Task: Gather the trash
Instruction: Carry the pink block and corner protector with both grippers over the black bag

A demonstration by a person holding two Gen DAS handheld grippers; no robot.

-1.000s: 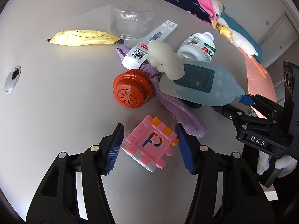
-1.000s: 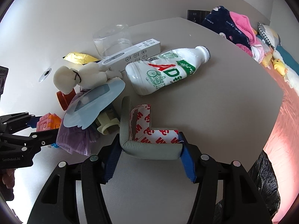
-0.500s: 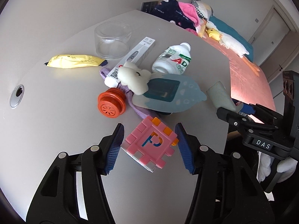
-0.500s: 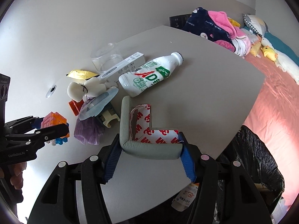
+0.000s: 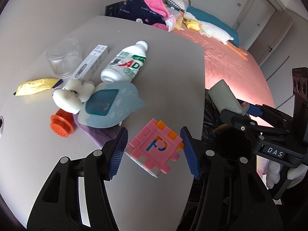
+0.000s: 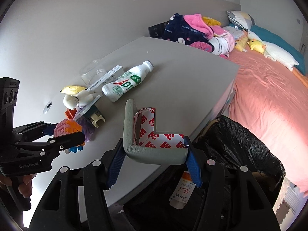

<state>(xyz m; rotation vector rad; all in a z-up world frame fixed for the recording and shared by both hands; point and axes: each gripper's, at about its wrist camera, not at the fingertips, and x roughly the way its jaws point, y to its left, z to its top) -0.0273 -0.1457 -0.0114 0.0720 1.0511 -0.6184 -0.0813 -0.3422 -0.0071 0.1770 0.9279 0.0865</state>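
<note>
The left gripper [image 5: 154,150] is closed about halfway on the pink puzzle cube [image 5: 155,147], its blue pads against the cube's two sides. A second ago that cube sat low over the desk [image 5: 169,61] beside the orange cap [image 5: 62,125]; now it is lifted clear and has drifted right, almost over the desk's near right edge. The right gripper [image 6: 153,155] is likewise half closed on the grey L-shaped corner guard [image 6: 154,150] with its red-printed backing — and it too has risen and swung right, so that the black trash bag [image 6: 240,144], out of sight a second ago, now gapes just beyond and below its fingers.

Both pieces seem to be on their way to the bag together; neither is over the opening yet, the cube least of all. Left behind on the desk, at the far left, are the white drink bottle [image 5: 125,65], the long thermometer box [image 5: 90,63], the yellow wrapper [image 5: 35,85], the clear plastic cup [image 5: 61,59] and the blue-and-white pouch [image 5: 111,104] — more trips are probably needed.
</note>
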